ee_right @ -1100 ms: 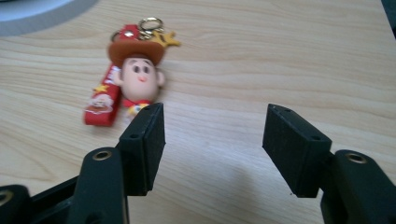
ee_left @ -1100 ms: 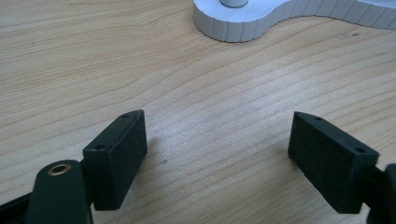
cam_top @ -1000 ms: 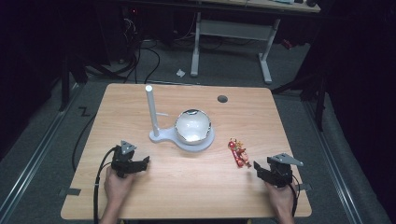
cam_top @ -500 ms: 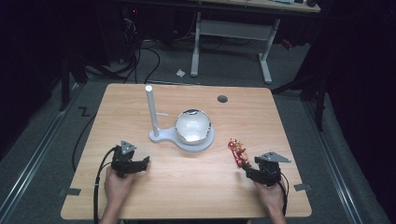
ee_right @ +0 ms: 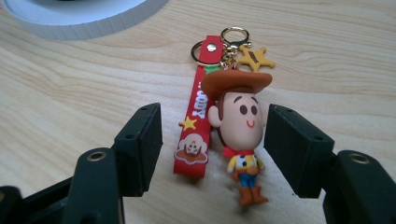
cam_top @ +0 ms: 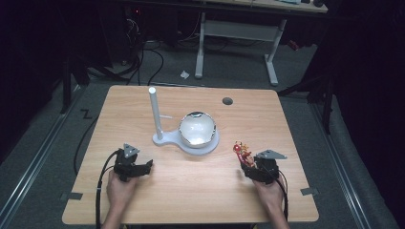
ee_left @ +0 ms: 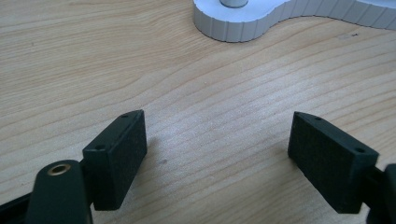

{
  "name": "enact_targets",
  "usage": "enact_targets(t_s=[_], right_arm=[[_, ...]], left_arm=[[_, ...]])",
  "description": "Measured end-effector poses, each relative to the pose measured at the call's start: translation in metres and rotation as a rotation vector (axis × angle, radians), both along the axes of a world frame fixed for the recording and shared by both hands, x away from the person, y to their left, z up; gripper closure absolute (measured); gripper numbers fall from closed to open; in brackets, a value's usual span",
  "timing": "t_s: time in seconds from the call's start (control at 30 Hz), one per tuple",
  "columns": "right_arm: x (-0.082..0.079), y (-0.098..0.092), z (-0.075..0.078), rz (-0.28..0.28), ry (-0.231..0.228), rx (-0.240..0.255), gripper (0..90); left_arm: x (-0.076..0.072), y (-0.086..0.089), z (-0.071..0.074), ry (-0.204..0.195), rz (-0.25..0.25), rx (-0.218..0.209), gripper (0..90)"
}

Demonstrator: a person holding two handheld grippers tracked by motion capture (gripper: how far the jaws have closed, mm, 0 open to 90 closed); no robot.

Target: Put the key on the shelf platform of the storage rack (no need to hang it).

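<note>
Right gripper: jaws stand apart, straddling the keychain; nothing is pinched yet; in the high view it sits at the near right part of the table, held by the person's right hand

Keychain: a cowboy figure with a brown hat lies flat on the wood between the right gripper's jaws, closer to the right-hand jaw; feet point back toward the camera, hat points away; in the high view it lies just ahead of the gripper's tips

Red strap: lies just beside the figure on its left, also between the jaws; a gap shows between it and the left-hand jaw

Rings and star: gold rings and a yellow star charm lie beyond the hat, ahead of the jaw tips

Left gripper: jaws spread wide over bare wood, holding nothing; in the high view it rests at the near left, in the left hand

White stand: its base edge lies well ahead of the left gripper's jaws; an upright post rises from it

Dome: a shiny rounded dome sits on the stand's base, ahead and left of the right gripper

Table: pale wood
</note>
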State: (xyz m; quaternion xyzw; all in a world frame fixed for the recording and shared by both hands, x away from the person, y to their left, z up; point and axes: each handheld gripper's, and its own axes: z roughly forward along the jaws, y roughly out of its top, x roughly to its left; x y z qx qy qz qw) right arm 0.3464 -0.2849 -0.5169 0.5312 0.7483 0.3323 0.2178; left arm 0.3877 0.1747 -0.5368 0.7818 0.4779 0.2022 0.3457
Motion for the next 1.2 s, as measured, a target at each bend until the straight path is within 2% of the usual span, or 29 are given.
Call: enact_targets(t_s=[0.17,0.23,0.6,0.73,0.97,1.03,1.2], right_arm=[[0.007,0.006,-0.005,-0.007,0.012,-0.043,38.3],[0.009,0.007,-0.005,-0.01,0.009,-0.058,43.5],[0.013,0.009,-0.008,0.005,0.023,-0.081,43.4],[0.016,0.008,-0.008,0.015,0.026,-0.065,48.1],[0.018,0.007,-0.008,0.033,0.03,-0.054,50.3],[0.017,0.006,-0.008,0.032,0.021,-0.052,65.9],[0.017,0.007,-0.007,0.048,0.008,-0.063,67.9]], left_arm=[[0.0,0.0,0.0,0.0,0.0,0.0,20.1],[0.0,0.0,0.0,0.0,0.0,0.0,20.1],[0.0,0.0,0.0,0.0,0.0,0.0,20.1],[0.0,0.0,0.0,0.0,0.0,0.0,20.1],[0.0,0.0,0.0,0.0,0.0,0.0,20.1],[0.0,0.0,0.0,0.0,0.0,0.0,20.1],[0.0,0.0,0.0,0.0,0.0,0.0,20.1]])
